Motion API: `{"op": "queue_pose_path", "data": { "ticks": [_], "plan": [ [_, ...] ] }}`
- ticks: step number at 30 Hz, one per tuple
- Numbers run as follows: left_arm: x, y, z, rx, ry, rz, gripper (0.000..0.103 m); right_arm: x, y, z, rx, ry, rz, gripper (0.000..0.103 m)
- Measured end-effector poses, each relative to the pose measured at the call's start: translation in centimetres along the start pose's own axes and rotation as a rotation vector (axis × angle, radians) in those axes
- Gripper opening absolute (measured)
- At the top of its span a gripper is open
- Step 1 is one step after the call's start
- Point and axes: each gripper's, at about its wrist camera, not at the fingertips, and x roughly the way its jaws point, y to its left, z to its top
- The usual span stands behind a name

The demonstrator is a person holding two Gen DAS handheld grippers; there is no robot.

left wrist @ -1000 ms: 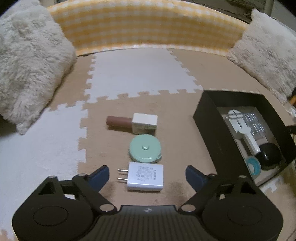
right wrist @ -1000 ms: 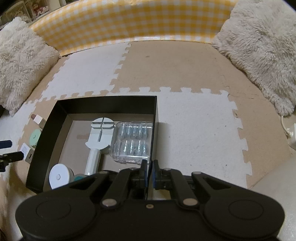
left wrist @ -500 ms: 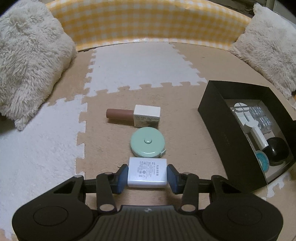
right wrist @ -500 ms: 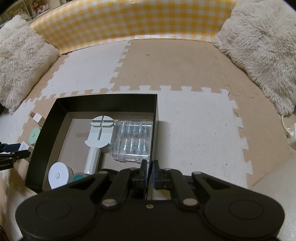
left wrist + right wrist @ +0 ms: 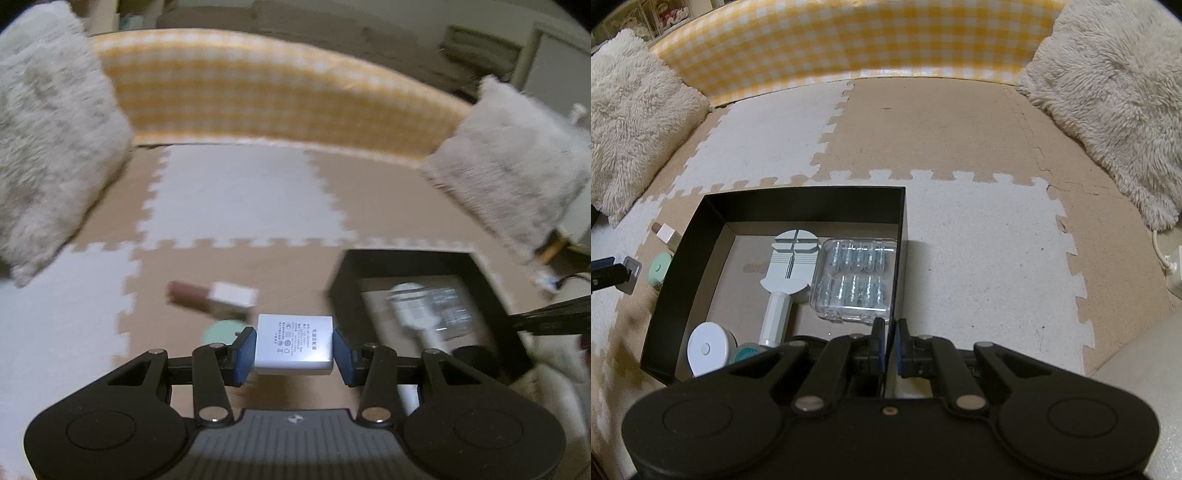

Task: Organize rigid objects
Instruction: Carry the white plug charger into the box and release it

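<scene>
Two grippers in play: left gripper (image 5: 294, 350) clamps the white charger (image 5: 294, 349) by its side faces, off the mat, with the black box (image 5: 495, 295) ahead to its right. Right gripper (image 5: 889, 343) is pinched on the box's near wall, steadying it. Risks: smooth charger sides could slip between the pads mid-carry; charger could clip the box wall on entry; box already crowded, so it could land on the clear case (image 5: 855, 280)

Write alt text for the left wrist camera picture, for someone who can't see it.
The left claw grips a white charger block between its blue pads, above a tan and white foam mat. Behind it lie a brown tube with a white cap and a mint green disc; an open black box sits at right. The picture is blurred.
</scene>
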Motion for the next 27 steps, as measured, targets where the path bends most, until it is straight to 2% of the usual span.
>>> {"op": "queue_pose_path", "data": {
  "ticks": [7,10,18,22,27],
  "plan": [
    [-0.3,-4.1,0.3,-0.004,-0.024,-0.133,0.046,0.1,0.0,-0.1,0.004,0.001,0.004,0.006],
    [0.2,-5.8,0.1,0.040,-0.013,-0.169,0.046,0.1,0.0,-0.1,0.003,0.002,0.004,0.006],
    [3.3,-9.1,-0.5,0.185,0.025,-0.156,0.046,0.0,0.0,-0.1,-0.001,0.003,0.002,0.006],
    [5.0,-10.5,-0.8,0.327,0.026,-0.135,0.046,0.0,0.0,-0.1,-0.003,0.004,0.001,0.006],
    [6.7,-11.1,-1.2,0.420,0.038,-0.143,0.046,0.0,0.0,-0.1,-0.005,0.004,0.000,0.006]
  ]
}}
